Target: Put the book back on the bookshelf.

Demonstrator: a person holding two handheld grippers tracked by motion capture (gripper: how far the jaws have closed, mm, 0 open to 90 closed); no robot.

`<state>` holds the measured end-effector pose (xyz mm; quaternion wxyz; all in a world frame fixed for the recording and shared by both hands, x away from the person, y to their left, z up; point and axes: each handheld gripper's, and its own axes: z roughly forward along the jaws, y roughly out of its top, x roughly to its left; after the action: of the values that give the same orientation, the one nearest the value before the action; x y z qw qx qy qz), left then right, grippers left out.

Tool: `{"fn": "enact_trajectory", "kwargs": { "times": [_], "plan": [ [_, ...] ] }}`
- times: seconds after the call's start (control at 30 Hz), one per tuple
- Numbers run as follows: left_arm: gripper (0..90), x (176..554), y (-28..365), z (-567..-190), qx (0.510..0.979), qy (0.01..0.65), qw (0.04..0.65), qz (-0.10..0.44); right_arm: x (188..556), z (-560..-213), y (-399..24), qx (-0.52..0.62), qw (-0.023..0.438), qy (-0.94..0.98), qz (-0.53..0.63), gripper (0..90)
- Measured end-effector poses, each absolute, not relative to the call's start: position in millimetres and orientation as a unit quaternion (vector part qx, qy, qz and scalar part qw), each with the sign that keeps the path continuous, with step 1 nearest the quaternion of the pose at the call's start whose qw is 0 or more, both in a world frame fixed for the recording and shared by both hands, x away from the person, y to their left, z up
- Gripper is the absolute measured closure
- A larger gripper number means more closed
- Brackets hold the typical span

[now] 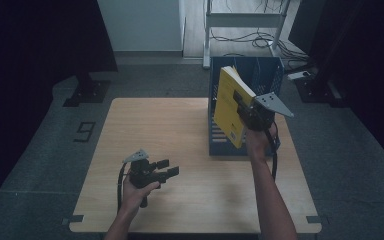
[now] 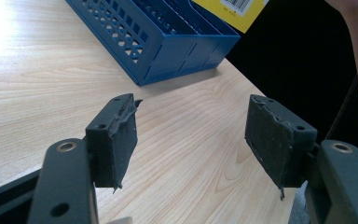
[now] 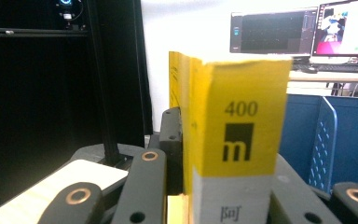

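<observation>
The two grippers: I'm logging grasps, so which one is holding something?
The right gripper, raised beside the blue file rack, is clamped on the yellow book. The left gripper hovers low over the table, jaws open and empty.

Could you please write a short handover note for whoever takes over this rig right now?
Right gripper: shut on the yellow book, held upright in the air above the front of the blue file rack.
Left gripper: open, holding nothing, low over the wooden table, at its near left.
The rack stands on the table's far right side.
Done: the book is gripped and raised.
Left: probably to lower the book into one of the rack's slots and let go; which slot I cannot tell.
</observation>
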<state>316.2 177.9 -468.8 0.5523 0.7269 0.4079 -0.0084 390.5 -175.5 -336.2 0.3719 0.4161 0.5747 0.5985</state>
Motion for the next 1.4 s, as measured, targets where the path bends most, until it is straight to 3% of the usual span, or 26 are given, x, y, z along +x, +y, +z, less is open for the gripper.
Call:
{"fn": "enact_trajectory", "kwargs": {
  "times": [1.4],
  "plan": [
    [33.9,318.3,184.6,-470.9,0.723,0.413,0.554,-0.012,446.9,-365.8,-154.3,0.452,0.384,0.571,0.567,74.4]
  ]
}}
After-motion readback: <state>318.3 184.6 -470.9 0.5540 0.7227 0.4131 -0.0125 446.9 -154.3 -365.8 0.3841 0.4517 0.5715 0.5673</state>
